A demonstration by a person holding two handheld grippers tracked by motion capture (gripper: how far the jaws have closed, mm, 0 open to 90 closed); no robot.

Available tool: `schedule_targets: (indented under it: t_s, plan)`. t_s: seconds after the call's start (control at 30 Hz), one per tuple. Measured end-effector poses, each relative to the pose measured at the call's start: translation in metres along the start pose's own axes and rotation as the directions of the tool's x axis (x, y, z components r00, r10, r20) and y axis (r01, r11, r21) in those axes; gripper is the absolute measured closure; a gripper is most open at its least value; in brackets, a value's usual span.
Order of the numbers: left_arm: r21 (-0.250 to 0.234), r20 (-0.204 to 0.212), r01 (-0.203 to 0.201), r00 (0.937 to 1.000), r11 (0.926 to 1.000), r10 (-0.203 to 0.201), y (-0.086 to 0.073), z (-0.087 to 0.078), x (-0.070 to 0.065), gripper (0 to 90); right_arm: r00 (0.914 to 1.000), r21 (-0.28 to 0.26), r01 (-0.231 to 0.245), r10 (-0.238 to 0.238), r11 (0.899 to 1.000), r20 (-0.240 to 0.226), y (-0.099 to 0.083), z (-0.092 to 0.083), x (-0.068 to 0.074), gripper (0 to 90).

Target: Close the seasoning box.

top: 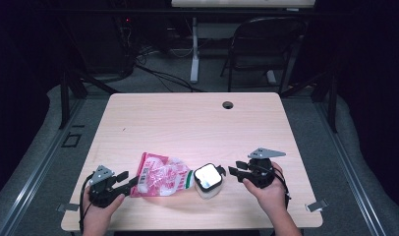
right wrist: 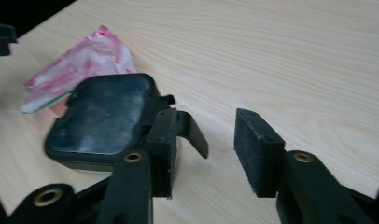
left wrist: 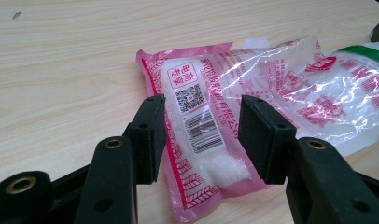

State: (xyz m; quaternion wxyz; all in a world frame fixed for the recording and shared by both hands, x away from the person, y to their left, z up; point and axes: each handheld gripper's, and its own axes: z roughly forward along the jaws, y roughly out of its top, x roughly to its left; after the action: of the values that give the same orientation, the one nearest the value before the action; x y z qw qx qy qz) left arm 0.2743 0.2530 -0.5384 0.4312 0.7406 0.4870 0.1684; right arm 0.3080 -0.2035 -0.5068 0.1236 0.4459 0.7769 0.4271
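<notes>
A pink and clear plastic bag (top: 160,176) holding white granules lies flat near the table's front edge. My left gripper (top: 126,180) is at the bag's left end. In the left gripper view its jaws (left wrist: 201,105) stand apart over the barcode end of the bag (left wrist: 211,126), and the pads do not press on it. Right of the bag sits a small white container with a black lid (top: 208,180). My right gripper (top: 235,172) is open just right of it. In the right gripper view (right wrist: 206,122) the container (right wrist: 103,116) sits beside the left jaw, and its lid tab (right wrist: 193,133) pokes into the gap.
The light wooden table (top: 187,123) has a round cable hole (top: 227,104) near its far edge. A dark folding chair (top: 266,44) and a white desk leg (top: 194,49) stand beyond it. The person's hands rest close to the front edge.
</notes>
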Motion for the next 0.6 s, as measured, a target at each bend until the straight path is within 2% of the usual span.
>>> schedule_targets:
  t_s: [0.23, 0.43, 0.6]
  plan:
    - [0.007, -0.01, 0.004, 0.9999, 1.0, -0.004, 0.0, 0.003, 0.005, 50.5, 0.9989, 0.014, -0.028, 0.028, 1.0, 0.037, -0.008, 0.003, -0.01, 55.5]
    - [0.011, -0.026, 0.02, 0.9995, 0.9997, -0.02, -0.002, 0.006, 0.011, 50.0, 0.9967, 0.03, -0.049, 0.046, 0.998, 0.067, -0.016, 0.007, -0.019, 49.8]
    - [0.018, -0.042, 0.024, 0.9989, 0.9995, -0.023, -0.003, 0.009, 0.015, 49.2, 0.9922, 0.029, -0.088, 0.085, 0.996, 0.091, -0.023, 0.011, -0.027, 47.8]
